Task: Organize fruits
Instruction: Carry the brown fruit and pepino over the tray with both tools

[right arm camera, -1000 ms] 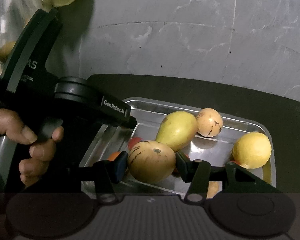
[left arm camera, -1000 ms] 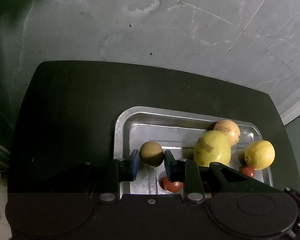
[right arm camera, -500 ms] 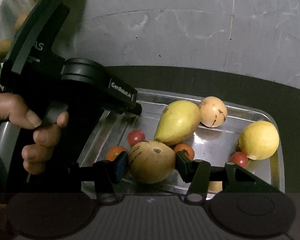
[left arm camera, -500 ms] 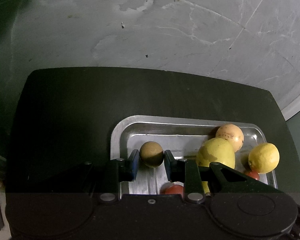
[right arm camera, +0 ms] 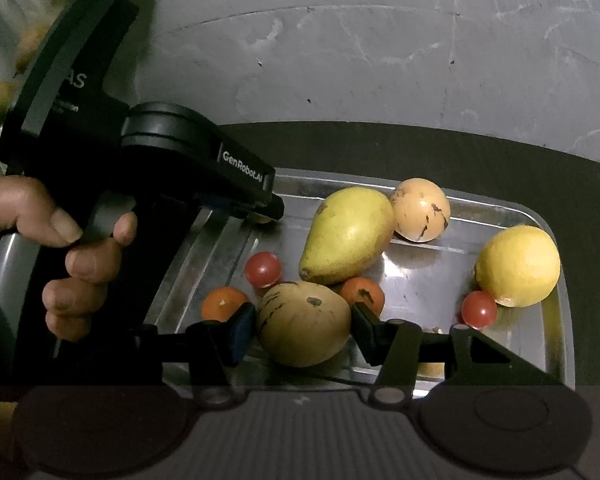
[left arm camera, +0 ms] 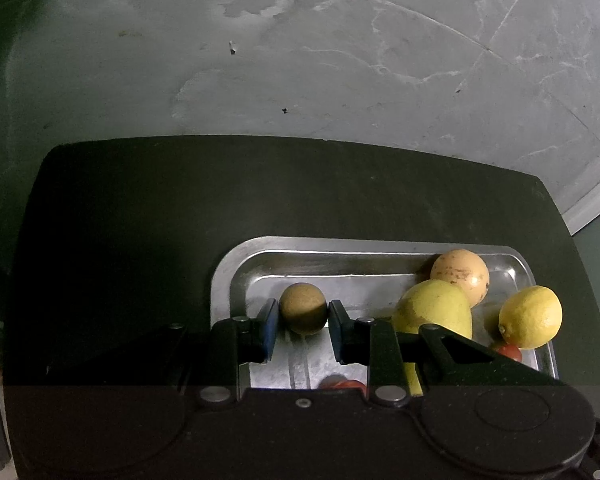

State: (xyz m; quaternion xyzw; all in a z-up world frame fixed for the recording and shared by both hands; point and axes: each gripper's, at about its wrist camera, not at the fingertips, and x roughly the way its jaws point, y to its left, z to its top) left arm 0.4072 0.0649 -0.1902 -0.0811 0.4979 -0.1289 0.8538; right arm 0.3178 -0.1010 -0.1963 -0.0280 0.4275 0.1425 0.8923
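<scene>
Mid-placing, I judge: L gripper [left arm camera: 303, 314] jaws clamp a brown fruit [left arm camera: 303, 308] over tray [left arm camera: 220, 280] near its corner, R gripper [right arm camera: 304, 326] jaws clamp a striped fruit [right arm camera: 304, 324] among tomatoes [right arm camera: 263, 268] w/ pear [right arm camera: 346, 234] beside; next needs free spots, then release.

The left tongs [left arm camera: 303, 330] grip a small round brown fruit [left arm camera: 303, 314] between their 2 blue-padded fingers [left arm camera: 269, 330], above the near left part of a metal tray [left arm camera: 224, 276]. The tray sits on a dark mat [left arm camera: 180, 208] on the grey counter [left arm camera: 300, 60]. At the tray's right end lies a yellow lemon [left arm camera: 531, 317]. Left of the lemon, a green-yellow pear [left arm camera: 434, 308] touches a speckled orange round fruit [left arm camera: 460, 276] by the tray's far rim. A small red tomato [left arm camera: 509, 352] lies against the lemon's near side, and another red fruit [left arm camera: 342, 385] peeks out at the tray's near edge, partly hidden by the tongs.
</scene>
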